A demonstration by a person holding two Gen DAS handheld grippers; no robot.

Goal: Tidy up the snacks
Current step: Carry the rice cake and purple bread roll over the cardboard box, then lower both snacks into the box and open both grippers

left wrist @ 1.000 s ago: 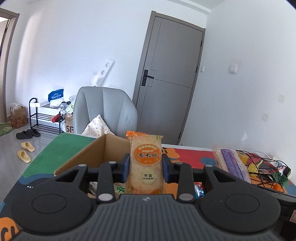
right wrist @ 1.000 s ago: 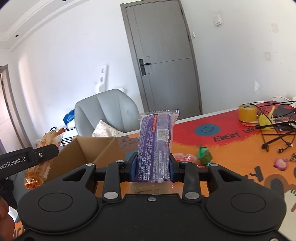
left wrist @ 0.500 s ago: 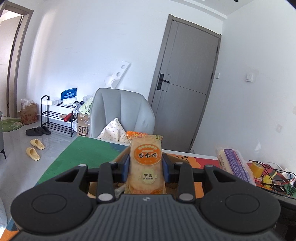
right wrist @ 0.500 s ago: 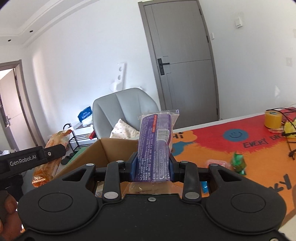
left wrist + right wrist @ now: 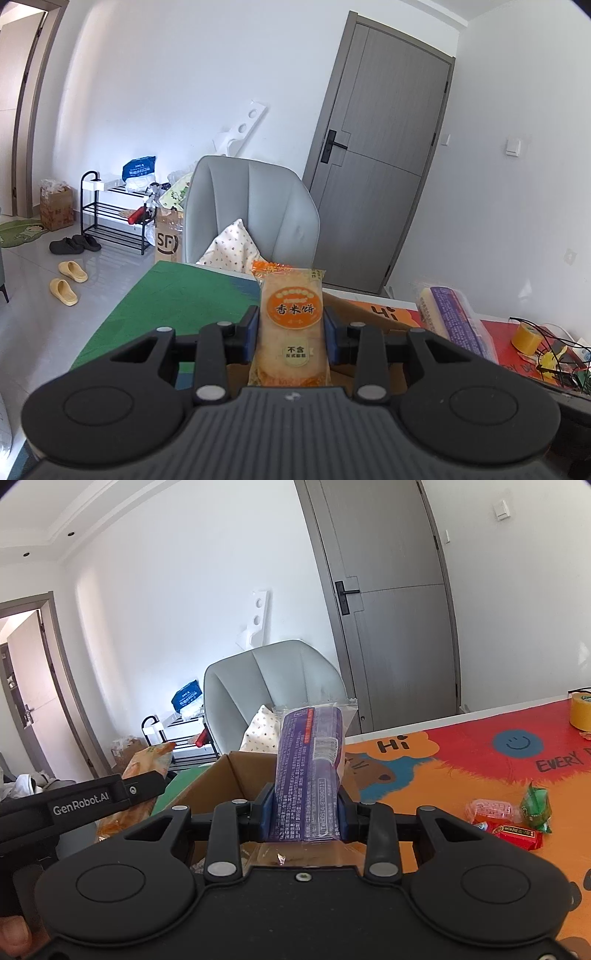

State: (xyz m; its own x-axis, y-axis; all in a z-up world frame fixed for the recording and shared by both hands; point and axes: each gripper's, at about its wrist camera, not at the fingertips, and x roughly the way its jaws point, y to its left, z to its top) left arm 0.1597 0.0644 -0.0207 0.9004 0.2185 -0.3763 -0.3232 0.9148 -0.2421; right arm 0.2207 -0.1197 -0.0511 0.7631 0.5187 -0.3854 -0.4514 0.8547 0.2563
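My left gripper [image 5: 291, 332] is shut on an orange rice cracker pack [image 5: 290, 325], held upright above the table. It also shows in the right wrist view [image 5: 147, 764] at the left. My right gripper [image 5: 306, 816] is shut on a purple wrapped snack pack [image 5: 308, 771], held upright over the open cardboard box [image 5: 221, 779]. The purple pack shows in the left wrist view [image 5: 454, 317] at the right. The box [image 5: 369, 314] lies just behind and below the left fingers. Loose candies [image 5: 506, 819] lie on the colourful mat to the right.
A grey chair [image 5: 251, 210] with a spotted pillow stands behind the table. A yellow tape roll [image 5: 580, 712] and cables [image 5: 554, 354] sit at the far right. A shoe rack [image 5: 114, 218] and slippers are on the floor at left. A grey door [image 5: 380, 155] is behind.
Both grippers have moved left and tilted up with their packs still held. The box has dropped lower in the left wrist view; the candies and tape have shifted right in the right view.
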